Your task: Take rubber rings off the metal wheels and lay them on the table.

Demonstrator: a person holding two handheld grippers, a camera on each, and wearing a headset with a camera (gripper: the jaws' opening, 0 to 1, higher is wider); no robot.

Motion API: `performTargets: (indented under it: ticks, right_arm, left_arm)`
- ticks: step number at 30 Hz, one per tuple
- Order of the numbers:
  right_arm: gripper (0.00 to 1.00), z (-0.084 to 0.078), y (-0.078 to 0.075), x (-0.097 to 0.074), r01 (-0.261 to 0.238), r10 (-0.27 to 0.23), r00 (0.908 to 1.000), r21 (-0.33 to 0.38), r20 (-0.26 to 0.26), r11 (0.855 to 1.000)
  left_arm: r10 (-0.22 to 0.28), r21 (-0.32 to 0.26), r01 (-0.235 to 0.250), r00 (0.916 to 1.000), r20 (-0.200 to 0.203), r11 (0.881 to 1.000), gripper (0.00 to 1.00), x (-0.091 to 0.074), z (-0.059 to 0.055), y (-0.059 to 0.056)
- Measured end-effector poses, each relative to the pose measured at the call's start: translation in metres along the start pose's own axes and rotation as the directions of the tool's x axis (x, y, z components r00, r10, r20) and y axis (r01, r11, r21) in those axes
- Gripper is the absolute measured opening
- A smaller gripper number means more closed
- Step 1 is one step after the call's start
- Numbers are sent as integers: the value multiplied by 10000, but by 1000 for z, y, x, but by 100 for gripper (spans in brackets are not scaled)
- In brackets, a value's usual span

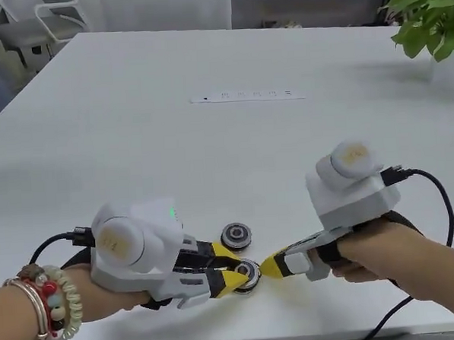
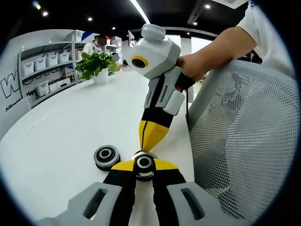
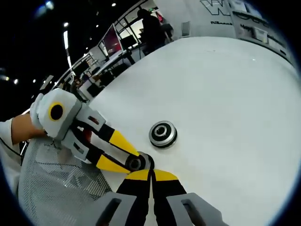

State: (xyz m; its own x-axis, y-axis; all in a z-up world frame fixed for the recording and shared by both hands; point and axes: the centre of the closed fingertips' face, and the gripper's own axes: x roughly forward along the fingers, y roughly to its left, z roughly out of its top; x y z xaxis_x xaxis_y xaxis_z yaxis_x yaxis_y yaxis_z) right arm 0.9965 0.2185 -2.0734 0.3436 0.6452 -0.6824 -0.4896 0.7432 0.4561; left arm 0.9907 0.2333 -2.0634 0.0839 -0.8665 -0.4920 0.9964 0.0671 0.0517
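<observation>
1. At the left of the worktop's (image 1: 134, 137) near edge: holding one metal wheel (image 1: 247, 272) in left tool (image 1: 237, 277), jaws closed on its sides.
2. Just behind it: leaving second wheel (image 1: 236, 235) free, dark rubber ring (image 2: 97, 159) apparently on.
3. From the right: touching right tool (image 1: 272, 267), jaws shut together, to held wheel's rim; cannot tell if ring is caught.
4. Likely starting first ring removal. Next: pinch ring edge, peel it off against braced wheel, lay on bare worktop.
</observation>
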Motion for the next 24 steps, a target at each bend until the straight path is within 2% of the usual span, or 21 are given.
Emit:
performTargets:
  ticks: [2, 3, 6, 9, 13, 16, 20, 22, 23, 24]
  right_arm:
    - [0, -4, -2, 1, 78, -83, 9998, -284, -187, 9996]
    - [0, -4, -3, 2, 85, -100, 9997, -660, -228, 9978]
    - [0, -4, 0, 1, -48, 39, 9997, -362, -228, 9993]
    - [0, 0, 7, -2, -427, 428, 9991, 96, -73, 9990]
    - [0, -1, 10, -2, -330, 329, 9994, -33, -128, 9995]
    - [0, -2, 11, -3, -431, 434, 9990, 232, -115, 9988]
    - [0, -2, 16, -4, -531, 533, 9985, 141, -109, 9985]
    - [0, 1, 21, -4, -773, 773, 9970, 170, -2, 9969]
    - [0, 6, 29, -5, -1150, 1145, 9930, 178, 280, 9932]
    - [0, 16, 47, -7, -2014, 1971, 9773, 516, 779, 9781]
  left_arm:
    - [-9, 5, 9, 10000, 4, 10000, 8, 0, 0, 0]
    - [-18, -1, 18, 10000, 12, 10000, 8, 0, 0, 0]
    - [-25, 12, 25, 10000, 14, 10000, 8, 0, 0, 0]
    - [-28, 32, 28, 10000, 19, 10000, 8, 0, 0, 0]
    - [-40, 54, 39, 10000, 32, 10000, 8, -1, 0, 0]
    - [-53, 50, 52, 10000, 39, 10000, 8, -1, 0, 0]
    - [-67, 56, 67, 10000, 44, 10000, 8, -1, 0, -1]
    - [-66, 52, 66, 10000, 47, 10000, 8, -1, 0, -1]
    - [-68, 49, 68, 10000, 52, 10000, 8, -1, 0, -1]
    - [-51, 33, 51, 10000, 57, 10000, 8, -1, 1, -1]
